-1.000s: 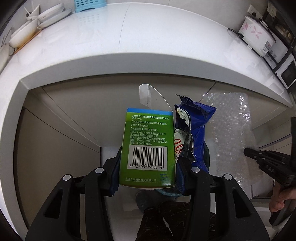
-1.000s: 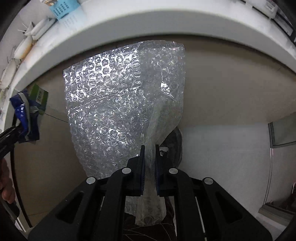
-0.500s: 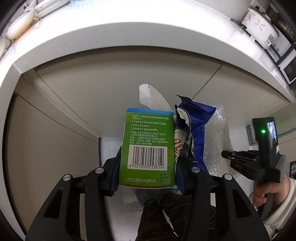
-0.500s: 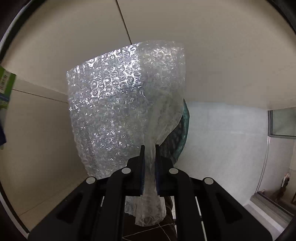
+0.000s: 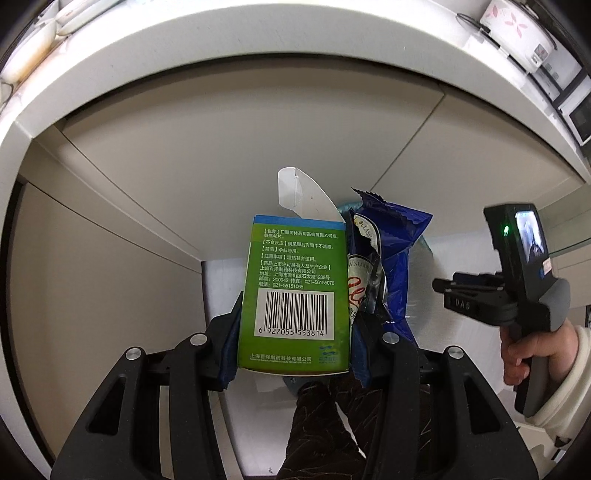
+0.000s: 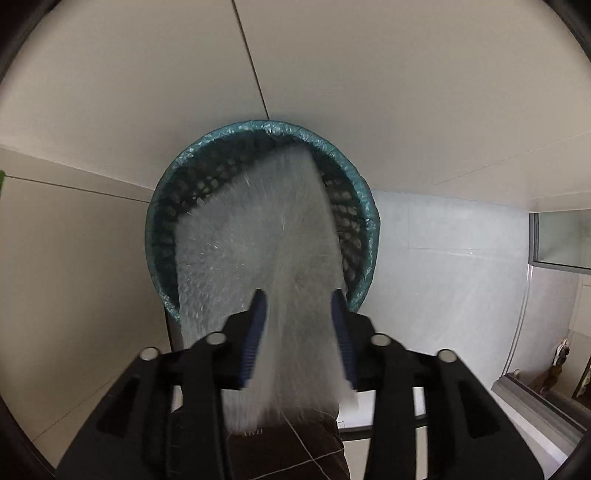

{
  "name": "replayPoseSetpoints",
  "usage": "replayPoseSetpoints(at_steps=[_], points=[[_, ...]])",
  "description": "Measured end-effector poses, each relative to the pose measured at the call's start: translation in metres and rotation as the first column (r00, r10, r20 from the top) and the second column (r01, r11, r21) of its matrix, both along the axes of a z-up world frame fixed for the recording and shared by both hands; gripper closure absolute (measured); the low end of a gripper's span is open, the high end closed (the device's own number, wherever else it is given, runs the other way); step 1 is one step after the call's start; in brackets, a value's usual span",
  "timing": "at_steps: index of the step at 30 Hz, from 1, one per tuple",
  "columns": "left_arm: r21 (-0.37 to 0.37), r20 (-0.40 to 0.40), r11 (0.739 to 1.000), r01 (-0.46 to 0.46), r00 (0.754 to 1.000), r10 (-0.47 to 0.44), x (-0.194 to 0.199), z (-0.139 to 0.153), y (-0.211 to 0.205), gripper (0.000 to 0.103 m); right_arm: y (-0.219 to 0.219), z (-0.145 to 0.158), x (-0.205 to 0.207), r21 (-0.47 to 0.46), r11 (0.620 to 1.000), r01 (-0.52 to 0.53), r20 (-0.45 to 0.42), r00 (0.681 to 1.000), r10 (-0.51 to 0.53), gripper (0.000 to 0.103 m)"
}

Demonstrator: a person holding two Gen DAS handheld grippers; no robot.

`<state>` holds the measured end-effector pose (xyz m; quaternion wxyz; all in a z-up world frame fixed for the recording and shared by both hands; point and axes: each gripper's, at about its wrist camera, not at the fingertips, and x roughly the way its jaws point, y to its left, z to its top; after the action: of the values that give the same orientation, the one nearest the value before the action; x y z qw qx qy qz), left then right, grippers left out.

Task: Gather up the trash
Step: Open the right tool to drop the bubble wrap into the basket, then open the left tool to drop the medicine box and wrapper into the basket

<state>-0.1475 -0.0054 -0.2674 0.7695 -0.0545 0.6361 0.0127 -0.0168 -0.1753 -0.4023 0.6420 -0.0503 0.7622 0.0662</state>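
Observation:
My left gripper (image 5: 295,306) is shut on a green medicine box (image 5: 295,280) with a barcode and on a blue snack wrapper (image 5: 391,251) pressed beside it. The box's white flap stands open on top. My right gripper (image 6: 299,295) points down over a round mesh trash bin (image 6: 207,147) lined with a teal bag. Its jaws are opening. A sheet of bubble wrap (image 6: 258,229), blurred, hangs loose between them and reaches into the bin. The left wrist view has the right gripper (image 5: 443,286) at the right, held by a hand (image 5: 524,354).
A white countertop edge (image 5: 184,74) curves above beige cabinet doors (image 5: 258,147). Dishes (image 5: 74,14) and a rice cooker (image 5: 517,33) sit on the counter. The bin stands on a pale tiled floor (image 6: 443,258) against the cabinets. A glass door (image 6: 554,236) is at the right. A dark trouser leg (image 5: 325,424) is below.
The right gripper came down over the bin and its jaws parted. The bubble wrap slipped from the pinch and dropped toward the bin. The left gripper sank a little, still gripping the box and wrapper.

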Motion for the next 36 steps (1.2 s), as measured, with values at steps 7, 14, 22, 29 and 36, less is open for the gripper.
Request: replayPoseSetpoints(at_steps=[7,14,22,29,36], points=[[-0.01,-0.03,1.0,0.022,0.999,-0.022,0.002,-0.014,-0.01,0.056,-0.02,0.016,-0.019,0.004,0.999,0.044,0.087,0.995,-0.044,0.025],[-0.042,-0.057,0.996,0.084,0.995,-0.086,0.025,-0.041,-0.038,0.056,-0.076,0.059,-0.044,-0.008,0.998,0.066,0.233,0.97,-0.062,0.011],[-0.063,-0.13,0.99,0.123,0.983,-0.13,0.043,-0.079,-0.076,0.056,-0.123,0.089,-0.043,-0.012,0.996,0.084,0.305,0.949,-0.076,0.008],[-0.061,-0.17,0.994,0.088,0.981,-0.097,0.042,-0.097,-0.104,0.055,-0.147,0.107,-0.036,0.005,1.0,0.021,0.324,0.946,-0.021,0.008],[-0.041,-0.2,0.998,0.037,0.979,-0.045,0.034,-0.115,-0.122,0.042,-0.154,0.107,-0.029,0.015,0.999,-0.044,0.324,0.945,0.037,0.008]])
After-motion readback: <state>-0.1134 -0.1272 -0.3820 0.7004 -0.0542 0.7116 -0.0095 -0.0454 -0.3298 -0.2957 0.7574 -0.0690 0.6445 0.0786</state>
